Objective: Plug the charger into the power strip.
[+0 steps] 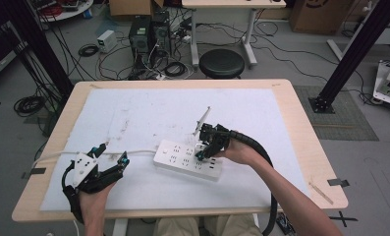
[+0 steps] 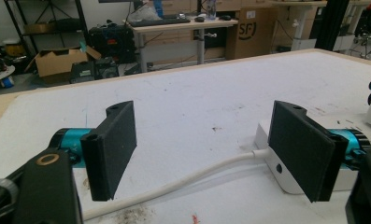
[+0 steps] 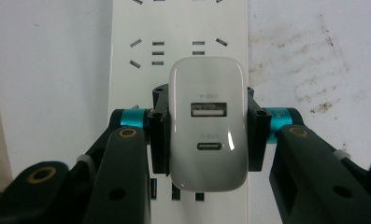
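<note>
**Charger held over power strip**

White USB charger (image 3: 207, 123) was clamped between the pads of the right gripper (image 3: 207, 135), one pad on each long side. Its face with the USB-A and USB-C ports pointed toward the gripper's camera. It sat directly above the white power strip (image 3: 178, 28), whose sockets showed at 12 o'clock from the charger; contact with the strip could not be judged. In the high view the right gripper (image 1: 206, 151) stood over the strip (image 1: 180, 158) near its right end, at table centre. The strip's cable (image 2: 183, 182) ran toward 9 o'clock across the white mat (image 1: 148, 110). Left gripper (image 1: 111, 153) rested at 9 o'clock from the strip, jaws wide apart, nothing between them but the cable lying beyond.
</note>
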A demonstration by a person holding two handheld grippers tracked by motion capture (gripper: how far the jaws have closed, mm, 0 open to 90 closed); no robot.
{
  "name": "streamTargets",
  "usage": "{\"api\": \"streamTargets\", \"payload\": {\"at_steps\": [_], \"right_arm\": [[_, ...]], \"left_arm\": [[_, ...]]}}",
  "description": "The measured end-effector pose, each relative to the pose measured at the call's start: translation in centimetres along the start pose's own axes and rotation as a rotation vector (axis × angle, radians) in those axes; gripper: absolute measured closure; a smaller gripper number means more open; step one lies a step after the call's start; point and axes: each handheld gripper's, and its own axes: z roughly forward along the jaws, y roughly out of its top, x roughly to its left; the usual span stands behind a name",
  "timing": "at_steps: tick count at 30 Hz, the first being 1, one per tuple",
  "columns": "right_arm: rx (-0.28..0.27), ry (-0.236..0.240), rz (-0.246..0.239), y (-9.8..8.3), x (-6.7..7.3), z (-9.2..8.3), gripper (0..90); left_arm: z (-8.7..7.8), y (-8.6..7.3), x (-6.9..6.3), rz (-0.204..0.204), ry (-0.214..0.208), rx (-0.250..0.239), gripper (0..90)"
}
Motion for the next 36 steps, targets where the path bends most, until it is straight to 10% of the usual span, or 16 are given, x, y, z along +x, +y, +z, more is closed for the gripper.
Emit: {"api": "streamTargets", "payload": {"at_steps": [36], "right_arm": [[-0.139,-0.046,-0.008,-1.6,0.7,0.4,63.9]], "left_arm": [[-0.1,-0.5,0.3,-0.015,0.005,0.007,24.1]]}}
